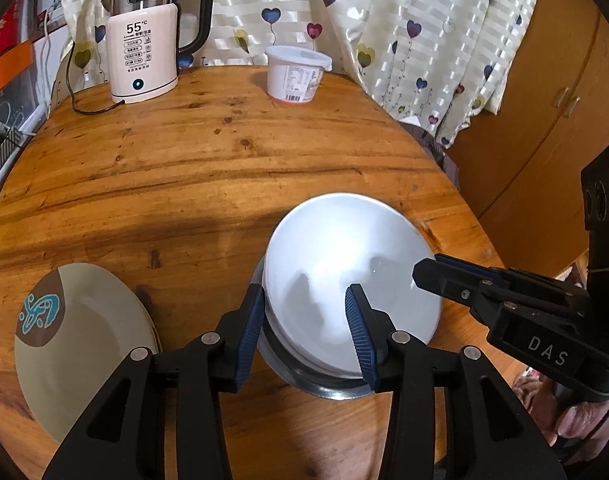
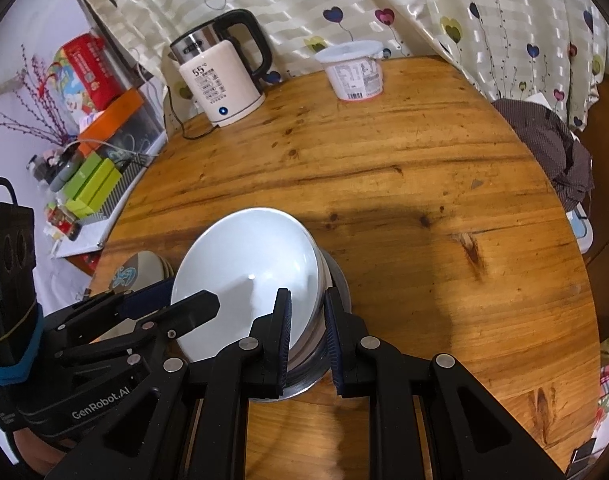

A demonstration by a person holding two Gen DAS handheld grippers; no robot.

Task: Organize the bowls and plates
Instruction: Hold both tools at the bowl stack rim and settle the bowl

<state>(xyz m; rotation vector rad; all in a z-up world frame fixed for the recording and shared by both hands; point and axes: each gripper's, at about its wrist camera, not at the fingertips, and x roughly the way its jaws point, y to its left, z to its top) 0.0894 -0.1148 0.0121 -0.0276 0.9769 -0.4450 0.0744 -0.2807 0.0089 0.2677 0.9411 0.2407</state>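
Left wrist view: the left gripper (image 1: 307,332) hangs over the near rim of a white bowl (image 1: 344,276), its blue-padded fingers (image 1: 250,332) spread apart — one outside the rim, the other inside over the bowl's hollow, neither pressing on it. The white bowl sits tilted inside a steel bowl (image 1: 324,386) on the round wooden worktop (image 1: 224,152). To the left lies a beige plate (image 1: 80,344) with a brown and teal mark, resting on the worktop, well apart from the bowls. At the far edge stand an electric kettle (image 1: 144,52) and a white plastic tub (image 1: 294,74), in front of a heart-patterned curtain (image 1: 384,20).

Right wrist view: the right gripper (image 2: 307,336) is clamped on the right edge of the bowl stack — one of its fingers (image 2: 282,332) lies inside the white bowl (image 2: 248,276), the other outside against the steel bowl (image 2: 304,376), the rims pinched between them. The left gripper (image 2: 176,304) reaches in from the left over the white bowl, and the plate (image 2: 140,268) shows just behind it.
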